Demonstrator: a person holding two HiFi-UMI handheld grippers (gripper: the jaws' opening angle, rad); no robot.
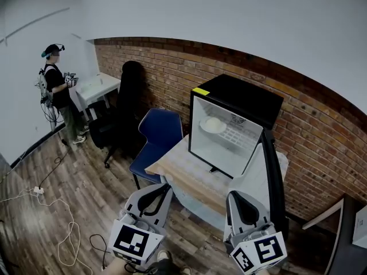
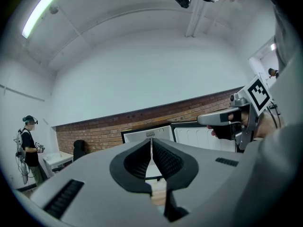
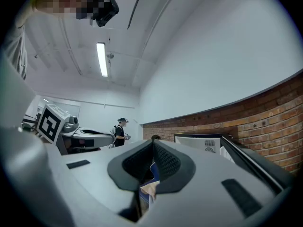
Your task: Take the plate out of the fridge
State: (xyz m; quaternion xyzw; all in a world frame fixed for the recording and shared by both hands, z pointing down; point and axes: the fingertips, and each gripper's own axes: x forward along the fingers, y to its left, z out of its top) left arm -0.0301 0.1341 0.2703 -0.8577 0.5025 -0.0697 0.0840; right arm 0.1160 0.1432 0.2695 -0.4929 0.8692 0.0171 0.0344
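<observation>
Walls: red brick wall (image 1: pixel 172 67) behind the furniture; plain white wall (image 1: pixel 200 10) above it and at the left.
Floor: wood-plank floor (image 1: pixel 63 171), white cables (image 1: pixel 66 234) looping across it.
Seating: blue chair (image 1: pixel 160 130) just beside the wooden table (image 1: pixel 178 171); black office chair (image 1: pixel 129 96) against the brick.
Desk: white desk (image 1: pixel 97 86) in the far left corner.
Light: lit ceiling tube (image 2: pixel 42 8).

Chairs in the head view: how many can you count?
2. A blue chair stands at the left end of the wooden table. A black office chair stands behind it, by the brick wall. The fridge may hide others.
</observation>
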